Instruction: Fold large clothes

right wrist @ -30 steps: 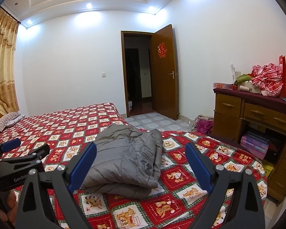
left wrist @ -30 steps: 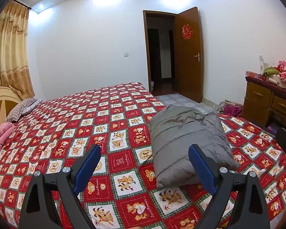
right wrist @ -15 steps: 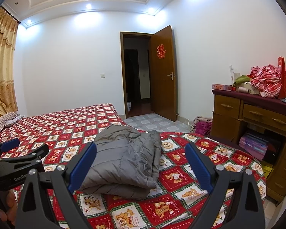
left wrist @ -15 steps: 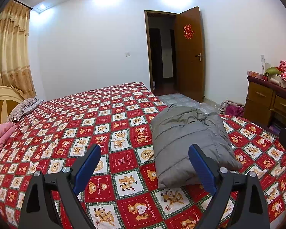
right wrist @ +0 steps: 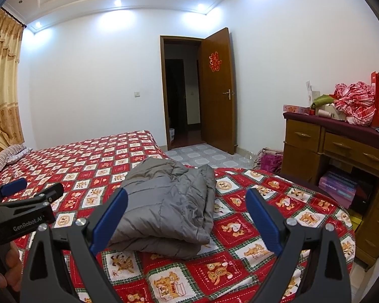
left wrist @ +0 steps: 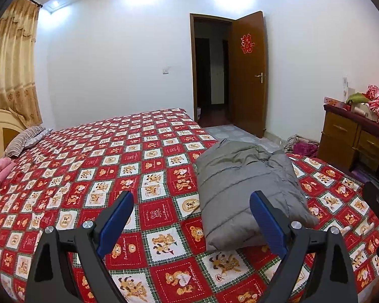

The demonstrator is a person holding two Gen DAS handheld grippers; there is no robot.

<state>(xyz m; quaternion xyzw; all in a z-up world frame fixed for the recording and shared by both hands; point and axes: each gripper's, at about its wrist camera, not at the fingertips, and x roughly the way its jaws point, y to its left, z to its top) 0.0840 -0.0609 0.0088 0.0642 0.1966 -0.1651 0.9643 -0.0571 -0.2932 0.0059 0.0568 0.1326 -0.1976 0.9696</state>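
grey quilted jacket (right wrist: 164, 202) lies folded, puffy, on bedspread (right wrist: 240, 265).

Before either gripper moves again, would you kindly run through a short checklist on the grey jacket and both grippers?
1. Left gripper open and holding nothing: ok.
2. Right gripper open and holding nothing: ok.
3. Grey jacket folded into a compact bundle: ok, it lies doubled over in layers.
4. Jacket fully supported on the bedspread: ok, though it sits near the bed's foot corner.
5. No sleeve or hem trailing out of the bundle: cannot tell, the far side is hidden in both views.
6. Both grippers apart from the jacket: ok, neither touches it.
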